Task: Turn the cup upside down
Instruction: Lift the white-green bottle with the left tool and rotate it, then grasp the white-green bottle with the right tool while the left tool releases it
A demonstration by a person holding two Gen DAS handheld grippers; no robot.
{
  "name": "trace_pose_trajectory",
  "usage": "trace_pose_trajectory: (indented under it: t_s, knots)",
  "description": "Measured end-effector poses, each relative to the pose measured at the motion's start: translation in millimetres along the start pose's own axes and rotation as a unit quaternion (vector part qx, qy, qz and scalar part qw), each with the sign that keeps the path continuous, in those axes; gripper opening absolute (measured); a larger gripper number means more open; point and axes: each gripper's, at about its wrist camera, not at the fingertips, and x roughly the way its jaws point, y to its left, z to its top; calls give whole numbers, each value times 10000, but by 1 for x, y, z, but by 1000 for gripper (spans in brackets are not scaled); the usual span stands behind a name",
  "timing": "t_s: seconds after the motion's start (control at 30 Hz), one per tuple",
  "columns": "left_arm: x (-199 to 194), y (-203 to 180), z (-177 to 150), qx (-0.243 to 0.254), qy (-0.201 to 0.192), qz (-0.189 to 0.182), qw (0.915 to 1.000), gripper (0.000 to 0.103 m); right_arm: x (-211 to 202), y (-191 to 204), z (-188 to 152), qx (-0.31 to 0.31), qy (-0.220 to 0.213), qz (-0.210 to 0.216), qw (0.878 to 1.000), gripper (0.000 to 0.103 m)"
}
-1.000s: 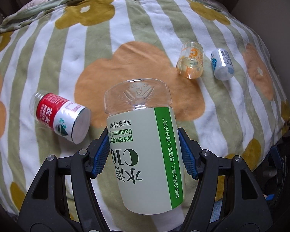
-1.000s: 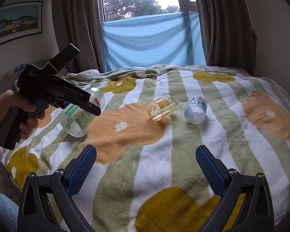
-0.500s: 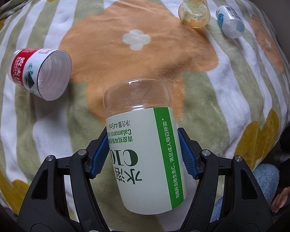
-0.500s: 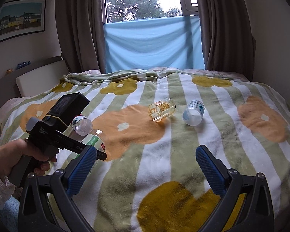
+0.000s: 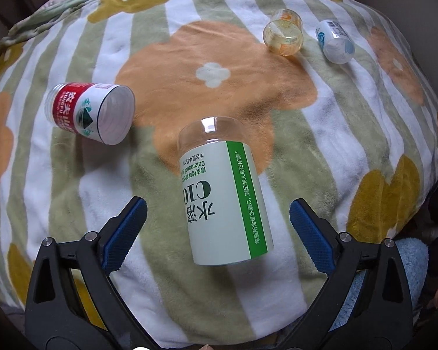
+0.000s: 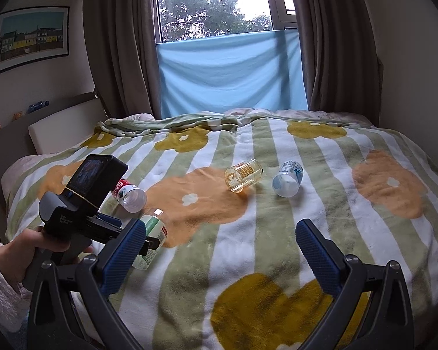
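Since the previous frame our left gripper (image 5: 217,230) has released the green-label cup (image 5: 222,192), now between its spread fingers at 12 o'clock on the blanket (image 5: 248,87), right gripper (image 6: 220,255) also agape; soft bedding may topple it.

Soft, even daylight enters through the window (image 6: 216,5), which is blown out to white at the sky. Shadows on the bed (image 6: 277,204) stay faint. Both fisheye views bend strongly and darken at the corners.
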Motion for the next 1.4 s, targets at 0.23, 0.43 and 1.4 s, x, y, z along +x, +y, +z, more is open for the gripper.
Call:
trace_pose_trajectory:
  t_s: [0.23,0.43,1.4]
  knots:
    - [-60,22,-35,-347,-685,-294,9966,102,16,-1,43,271,763,698,9943,103]
    - [-81,38,-66,-443,-1150,-157,9923,103,70,21,66,190,1736,1264,9765,103]
    - [-22,76,-111,-657,-1359,-248,9882,103,309,73,2,1355,5169,1032,8389,82]
